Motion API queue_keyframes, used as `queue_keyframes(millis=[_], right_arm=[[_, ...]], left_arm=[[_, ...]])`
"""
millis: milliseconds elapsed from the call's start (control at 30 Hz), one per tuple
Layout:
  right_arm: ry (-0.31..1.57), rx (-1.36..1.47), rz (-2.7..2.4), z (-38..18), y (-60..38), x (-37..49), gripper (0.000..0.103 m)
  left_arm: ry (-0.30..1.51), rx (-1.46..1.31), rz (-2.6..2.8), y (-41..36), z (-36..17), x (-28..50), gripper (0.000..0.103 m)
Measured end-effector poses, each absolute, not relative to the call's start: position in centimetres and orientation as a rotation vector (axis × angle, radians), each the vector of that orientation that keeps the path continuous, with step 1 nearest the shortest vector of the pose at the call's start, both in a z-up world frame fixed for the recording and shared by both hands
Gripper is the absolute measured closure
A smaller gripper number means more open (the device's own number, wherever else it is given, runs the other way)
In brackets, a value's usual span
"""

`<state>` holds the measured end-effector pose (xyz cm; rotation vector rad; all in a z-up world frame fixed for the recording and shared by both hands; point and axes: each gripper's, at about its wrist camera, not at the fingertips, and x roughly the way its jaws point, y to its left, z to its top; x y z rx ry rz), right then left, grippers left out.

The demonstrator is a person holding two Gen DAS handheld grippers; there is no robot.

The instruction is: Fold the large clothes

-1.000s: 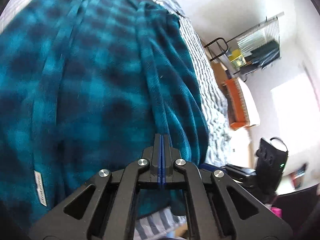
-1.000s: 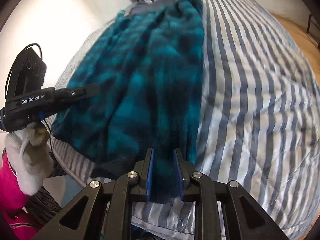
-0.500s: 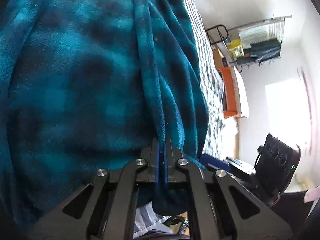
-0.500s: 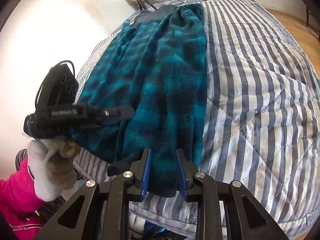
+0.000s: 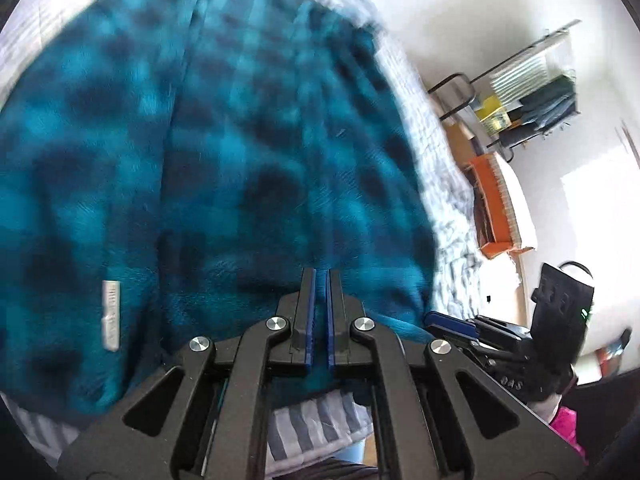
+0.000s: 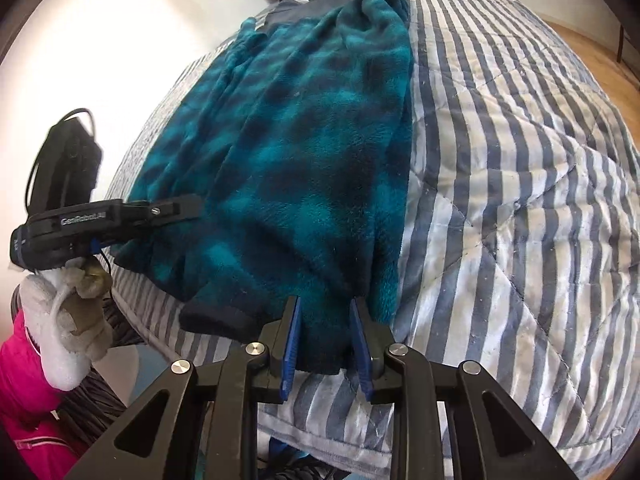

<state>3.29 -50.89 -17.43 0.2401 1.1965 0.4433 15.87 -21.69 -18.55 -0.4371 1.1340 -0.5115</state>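
Observation:
A teal and dark plaid fleece garment lies lengthwise on a blue and white striped quilt. My right gripper is shut on a thick bunch of its near hem, just right of a dark cuff. My left gripper is shut on the near left edge of the fleece, with cloth showing between the blue pads. In the right wrist view the left gripper comes in from the left onto that edge. A white label shows on the fleece. The right gripper sits at the hem's right.
A gloved hand with a pink sleeve holds the left gripper at the bed's near left corner. Beyond the bed stand an orange box and a metal rack. Wooden floor lies at the right.
The left gripper has swung and drawn back with the fleece edge in it, so the white label shows again. The right gripper has kept its hold on the hem in place.

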Motion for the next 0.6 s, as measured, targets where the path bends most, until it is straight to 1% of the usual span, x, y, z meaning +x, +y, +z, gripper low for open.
queue_keyframes(millis=[67, 133, 200, 267, 333, 400, 500, 533, 567, 600], right_arm=[[1.175, 0.272, 0.444, -16.8, -51.7, 2.9, 0.078], [1.148, 0.311, 0.436, -16.3, -52.6, 2.8, 0.077], [1.128, 0.335, 0.385, -16.3, -53.8, 3.1, 0.069], [1.13, 0.371, 0.363, -16.8, -54.6, 3.5, 0.052], [1.137, 0.42, 0.355, -17.7, -55.1, 4.0, 0.047], [1.149, 0.475, 0.368, -18.8, -55.4, 4.5, 0.046], [1.164, 0.514, 0.388, -20.1, -54.9, 5.0, 0.046], [1.169, 0.505, 0.391, -20.3, -54.5, 5.2, 0.049], [1.165, 0.492, 0.395, -20.3, -54.2, 5.3, 0.066], [1.174, 0.493, 0.415, -20.3, -53.9, 5.5, 0.08]], left_arm=[[1.101, -0.39, -0.602, -23.1, -17.3, 14.7, 0.103], [1.111, -0.346, -0.705, -25.1, -17.1, 13.6, 0.103], [1.138, -0.314, -0.752, -26.9, -17.8, 13.0, 0.103], [1.179, -0.288, -0.79, -28.0, -19.2, 12.7, 0.103], [1.23, -0.239, -0.788, -28.9, -21.0, 12.3, 0.103], [1.263, -0.195, -0.769, -29.1, -22.8, 11.9, 0.103], [1.256, -0.218, -0.774, -28.5, -22.7, 11.8, 0.103], [1.254, -0.231, -0.779, -28.1, -22.2, 11.6, 0.103], [1.239, -0.236, -0.78, -27.7, -21.6, 11.6, 0.103], [1.213, -0.237, -0.78, -27.4, -20.5, 11.5, 0.103]])
